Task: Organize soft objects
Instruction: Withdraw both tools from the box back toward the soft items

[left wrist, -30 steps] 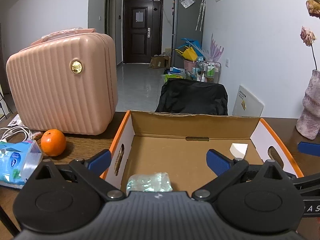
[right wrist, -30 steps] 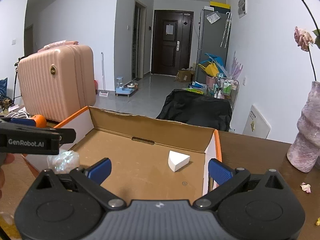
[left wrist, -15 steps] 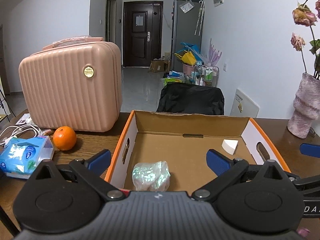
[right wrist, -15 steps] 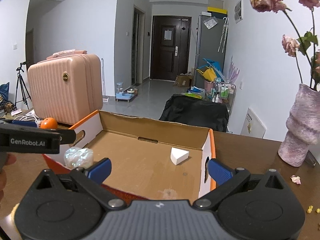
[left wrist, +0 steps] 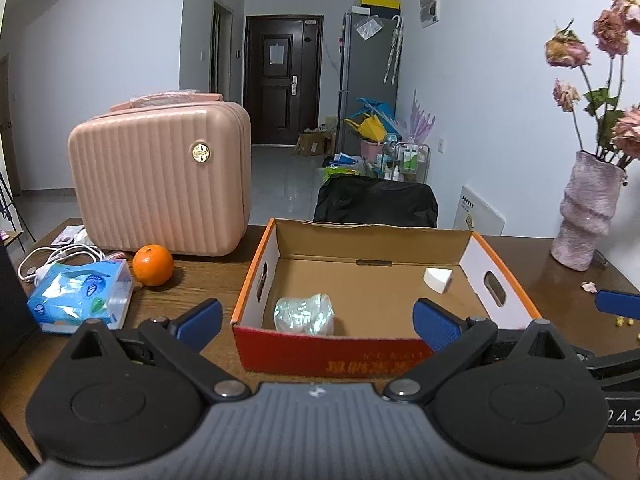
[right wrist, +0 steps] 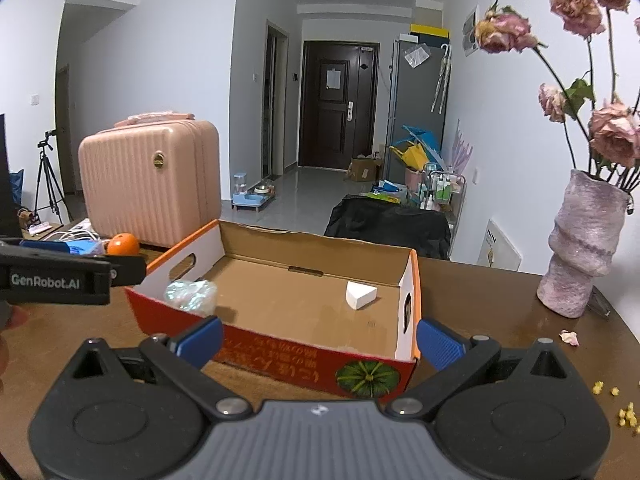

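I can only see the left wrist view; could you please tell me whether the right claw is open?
Observer: Yes, the right claw is open and holds nothing; it faces the near wall of the cardboard box.
Operator: Thank you. Is anything printed on that wall near the right corner?
Observer: Yes, a green pumpkin picture sits at the right end of the red wall.
Operator: Is there anything on the floor beyond the pink suitcase?
Observer: A blue pet feeder stands on the floor by the hallway wall.
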Motion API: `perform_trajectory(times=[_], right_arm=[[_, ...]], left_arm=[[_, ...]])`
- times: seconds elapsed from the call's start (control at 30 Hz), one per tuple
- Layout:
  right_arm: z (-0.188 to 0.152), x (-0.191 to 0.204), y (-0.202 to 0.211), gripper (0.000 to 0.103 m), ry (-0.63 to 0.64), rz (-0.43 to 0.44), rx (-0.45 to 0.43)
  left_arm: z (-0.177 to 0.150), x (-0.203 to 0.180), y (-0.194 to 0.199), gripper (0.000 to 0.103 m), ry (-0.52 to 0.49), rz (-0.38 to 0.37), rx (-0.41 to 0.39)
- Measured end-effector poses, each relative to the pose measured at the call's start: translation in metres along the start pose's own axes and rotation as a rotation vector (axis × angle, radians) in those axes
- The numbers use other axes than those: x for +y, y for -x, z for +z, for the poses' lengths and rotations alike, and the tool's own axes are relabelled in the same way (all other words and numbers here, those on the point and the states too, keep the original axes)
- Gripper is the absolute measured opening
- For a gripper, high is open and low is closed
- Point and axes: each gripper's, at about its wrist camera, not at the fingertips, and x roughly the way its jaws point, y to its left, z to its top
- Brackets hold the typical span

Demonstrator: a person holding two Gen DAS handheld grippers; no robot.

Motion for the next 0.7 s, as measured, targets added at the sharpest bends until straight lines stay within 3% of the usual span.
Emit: perform_trajectory(times=[0.7], right_arm=[[-0.032,0.031,0.121,0.103,0.014,-0.041,-0.060]], left_arm=[[-0.038,0.010,0.124,0.103,0.010,-0.015,-0.079]])
